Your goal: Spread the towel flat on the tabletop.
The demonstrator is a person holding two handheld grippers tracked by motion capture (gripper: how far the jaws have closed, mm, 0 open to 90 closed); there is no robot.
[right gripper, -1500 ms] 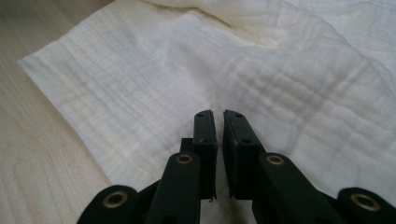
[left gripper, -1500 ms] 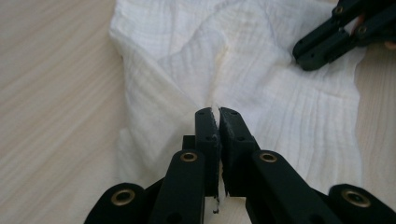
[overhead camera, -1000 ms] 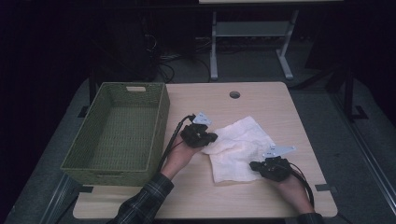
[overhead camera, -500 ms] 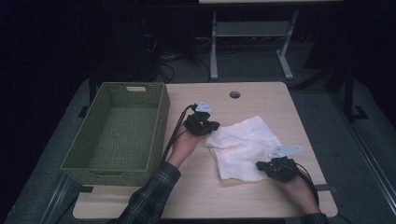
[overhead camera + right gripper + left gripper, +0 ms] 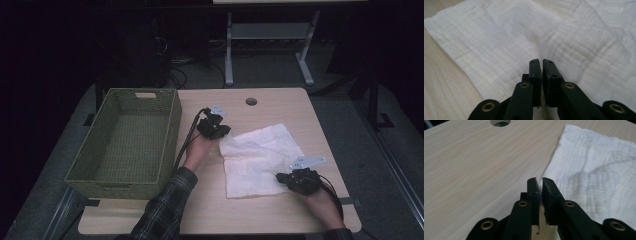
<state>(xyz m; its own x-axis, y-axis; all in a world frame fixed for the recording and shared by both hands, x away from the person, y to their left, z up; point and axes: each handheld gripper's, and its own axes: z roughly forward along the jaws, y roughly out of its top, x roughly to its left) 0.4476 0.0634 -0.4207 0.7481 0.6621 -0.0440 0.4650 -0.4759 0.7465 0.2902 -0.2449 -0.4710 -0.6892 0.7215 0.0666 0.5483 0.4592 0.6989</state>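
Note:
A white cloth (image 5: 260,155) lies spread nearly flat on the wooden table (image 5: 280,105). My left gripper (image 5: 223,135) sits at the cloth's far left corner. In the left gripper view its jaws (image 5: 539,180) are shut, with a thin edge of the cloth (image 5: 599,170) pinched at the tips. My right gripper (image 5: 281,178) is at the near right corner. In the right gripper view its jaws (image 5: 540,61) are shut low over the cloth (image 5: 524,32), and the fabric runs in under them.
A green woven basket (image 5: 172,131) stands empty on the left part of the table, close beside my left forearm. A round cable hole (image 5: 251,101) (image 5: 500,123) lies past the cloth. A metal stand (image 5: 267,32) is on the floor behind the table.
The grippers have drawn apart, the left toward the far side and the right toward the near right. The cloth has gone from bunched to spread out flat between them.

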